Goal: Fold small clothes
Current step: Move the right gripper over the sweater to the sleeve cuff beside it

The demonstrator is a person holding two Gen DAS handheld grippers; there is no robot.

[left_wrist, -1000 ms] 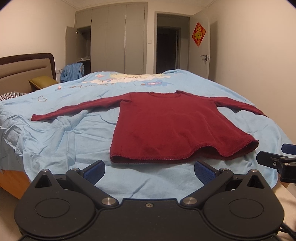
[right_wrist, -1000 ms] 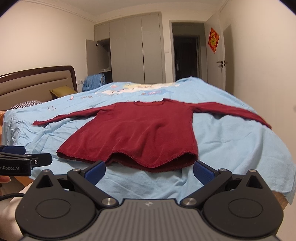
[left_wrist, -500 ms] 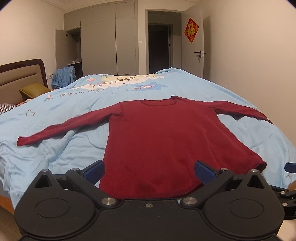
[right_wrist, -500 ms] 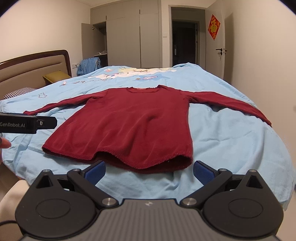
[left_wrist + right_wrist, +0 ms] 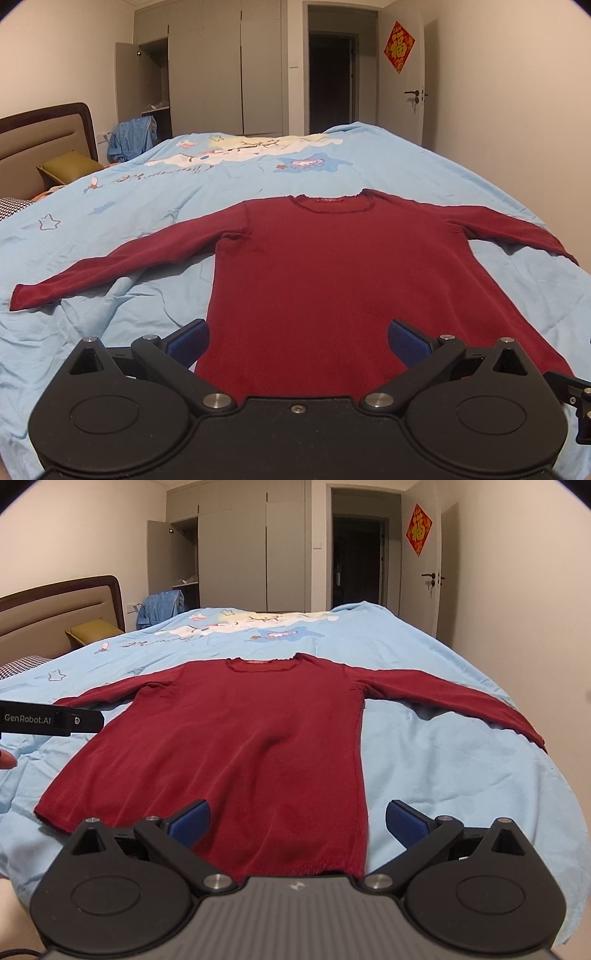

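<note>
A dark red sweater (image 5: 332, 280) lies flat, front up, on the bed (image 5: 129, 206), which is covered with a light blue printed sheet. Its neck points toward the far wardrobe (image 5: 221, 70), its hem toward the cameras, and both sleeves are spread out to the sides. The left tool (image 5: 298, 341) hovers over the hem near the sweater's left edge, its blue-padded fingers (image 5: 188, 341) spread wide with nothing between them. The right tool (image 5: 297, 821) hovers over the hem's right corner, equally wide apart and empty. Neither visibly touches the cloth. A green pillow (image 5: 68, 168) sits by the headboard (image 5: 40, 144).
</note>
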